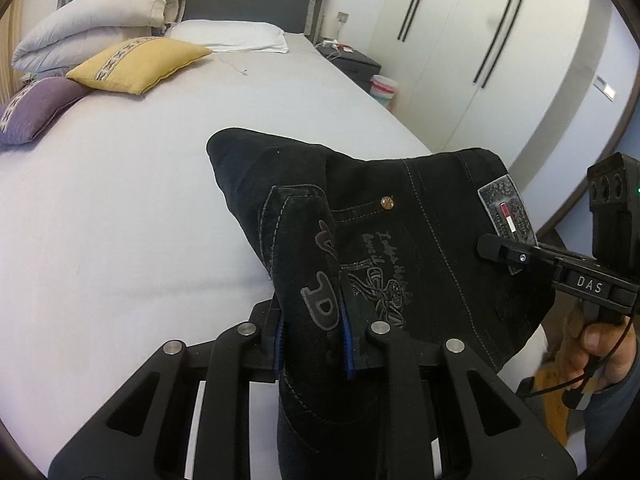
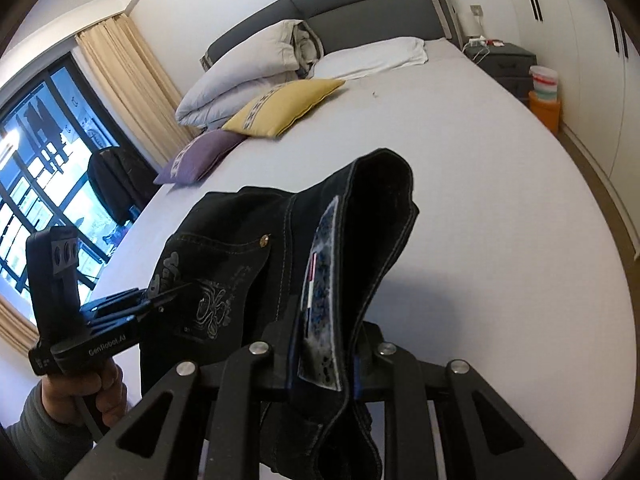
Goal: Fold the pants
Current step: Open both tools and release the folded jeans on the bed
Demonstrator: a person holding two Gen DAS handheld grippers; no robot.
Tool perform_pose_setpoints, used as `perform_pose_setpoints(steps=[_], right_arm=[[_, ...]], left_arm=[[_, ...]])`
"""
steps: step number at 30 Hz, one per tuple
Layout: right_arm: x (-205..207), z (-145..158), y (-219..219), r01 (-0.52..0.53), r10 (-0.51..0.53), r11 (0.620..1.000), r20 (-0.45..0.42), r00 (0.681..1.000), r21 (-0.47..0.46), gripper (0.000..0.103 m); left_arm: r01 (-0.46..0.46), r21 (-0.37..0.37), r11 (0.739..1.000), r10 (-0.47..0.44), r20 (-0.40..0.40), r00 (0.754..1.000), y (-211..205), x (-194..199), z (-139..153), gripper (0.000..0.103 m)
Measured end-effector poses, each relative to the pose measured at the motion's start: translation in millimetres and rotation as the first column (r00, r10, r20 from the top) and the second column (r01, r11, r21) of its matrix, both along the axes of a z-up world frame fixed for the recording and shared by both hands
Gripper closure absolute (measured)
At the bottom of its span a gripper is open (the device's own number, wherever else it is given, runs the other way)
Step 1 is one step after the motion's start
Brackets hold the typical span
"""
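Here, black jeans (image 1: 400,248) hung above the bed (image 1: 120,220), their waistband pinched between the closed jaws of the left gripper (image 1: 312,336) and the right gripper (image 2: 324,356). A yellow cushion (image 1: 136,64) lay by the headboard.

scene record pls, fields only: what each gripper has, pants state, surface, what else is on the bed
left gripper: jaws shut on pants, at the embroidered pocket side
right gripper: jaws shut on pants, at the waistband patch
pants: black denim, held up between both grippers above the bed, waist end bunched, not yet folded
bed: light grey sheet
yellow cushion: near the headboard
purple cushion: beside the yellow one
white pillow: at the headboard
folded duvet: behind the cushions
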State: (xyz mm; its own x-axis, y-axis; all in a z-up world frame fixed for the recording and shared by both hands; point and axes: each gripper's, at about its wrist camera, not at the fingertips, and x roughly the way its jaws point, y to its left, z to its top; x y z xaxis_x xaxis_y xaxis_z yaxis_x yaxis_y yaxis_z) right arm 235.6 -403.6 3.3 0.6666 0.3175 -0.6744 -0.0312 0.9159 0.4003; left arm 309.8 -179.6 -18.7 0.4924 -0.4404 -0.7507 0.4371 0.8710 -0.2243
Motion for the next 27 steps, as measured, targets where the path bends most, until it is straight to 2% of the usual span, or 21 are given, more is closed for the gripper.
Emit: perform_pose_setpoints(steps=[5, 10, 12, 13, 14, 15, 16, 17, 18, 20, 23, 24, 26, 27], right_arm=[[50.9, -22.6, -13.4, 0.012, -0.012, 1.000, -0.035, 0.999, 0.005, 0.082], [89.5, -60.1, -13.3, 0.005, -0.002, 1.000, -0.098, 0.995, 0.026, 0.081], [98.0, -84.1, -11.3, -0.003, 0.008, 1.000, -0.151, 0.988, 0.031, 0.079], [100.4, -97.3, -12.3, 0.011, -0.007, 1.000, -0.180, 0.984, 0.023, 0.072], [99.4, -104.6, -14.3, 0.023, -0.017, 0.999, -0.190, 0.982, 0.029, 0.060], [96.4, -112.7, -19.6, 0.046, -0.035, 0.998, -0.202, 0.979, 0.050, 0.054], [92.9, -117.2, -24.2, 0.069, -0.052, 0.995, -0.216, 0.975, 0.071, 0.043], [84.5, -122.2, -33.2, 0.102, -0.075, 0.988, -0.222, 0.972, 0.115, 0.039], [78.8, -122.7, -39.1, 0.118, -0.086, 0.984, -0.220, 0.972, 0.135, 0.037], [61.2, -120.5, -48.9, 0.156, -0.122, 0.977, -0.218, 0.968, 0.147, 0.030], [23.2, -108.2, -63.0, 0.252, -0.219, 0.957, -0.212, 0.952, 0.142, 0.029], [17.0, -104.0, -67.2, 0.272, -0.239, 0.951, -0.206, 0.949, 0.150, 0.029], [-13.2, -86.8, -68.7, 0.325, -0.302, 0.937, -0.170, 0.938, 0.132, 0.028], [-23.2, -76.0, -66.7, 0.340, -0.324, 0.934, -0.137, 0.936, 0.111, 0.028]], left_arm=[[-0.022, 0.068, 0.997, 0.021, 0.005, 1.000, -17.8, 51.0, -17.8, 0.083], [-0.051, 0.107, 0.993, 0.057, -0.055, 0.997, -15.5, 78.5, -72.9, 0.083], [-0.061, 0.127, 0.990, 0.073, -0.096, 0.993, -11.9, 85.5, -97.5, 0.079], [-0.065, 0.129, 0.989, 0.080, -0.109, 0.991, -8.8, 88.8, -109.9, 0.073], [-0.072, 0.125, 0.990, 0.085, -0.108, 0.990, -5.4, 89.8, -115.8, 0.069], [-0.080, 0.116, 0.990, 0.092, -0.105, 0.990, -1.0, 90.5, -119.8, 0.060], [-0.093, 0.101, 0.991, 0.104, -0.109, 0.989, 4.4, 91.2, -121.7, 0.055], [-0.107, 0.094, 0.990, 0.118, -0.114, 0.987, 10.2, 91.1, -123.2, 0.045], [-0.120, 0.088, 0.989, 0.130, -0.118, 0.984, 15.2, 90.7, -122.7, 0.040], [-0.125, 0.067, 0.990, 0.132, -0.115, 0.985, 24.7, 84.8, -116.3, 0.040], [-0.152, 0.078, 0.985, 0.154, -0.021, 0.988, 35.1, 59.5, -89.4, 0.039], [-0.166, 0.078, 0.983, 0.165, 0.018, 0.986, 37.6, 51.0, -78.9, 0.036], [-0.209, 0.083, 0.974, 0.195, 0.148, 0.970, 40.5, 11.6, -48.4, 0.029], [-0.233, 0.080, 0.969, 0.208, 0.246, 0.947, 41.7, -12.0, -29.6, 0.021]])
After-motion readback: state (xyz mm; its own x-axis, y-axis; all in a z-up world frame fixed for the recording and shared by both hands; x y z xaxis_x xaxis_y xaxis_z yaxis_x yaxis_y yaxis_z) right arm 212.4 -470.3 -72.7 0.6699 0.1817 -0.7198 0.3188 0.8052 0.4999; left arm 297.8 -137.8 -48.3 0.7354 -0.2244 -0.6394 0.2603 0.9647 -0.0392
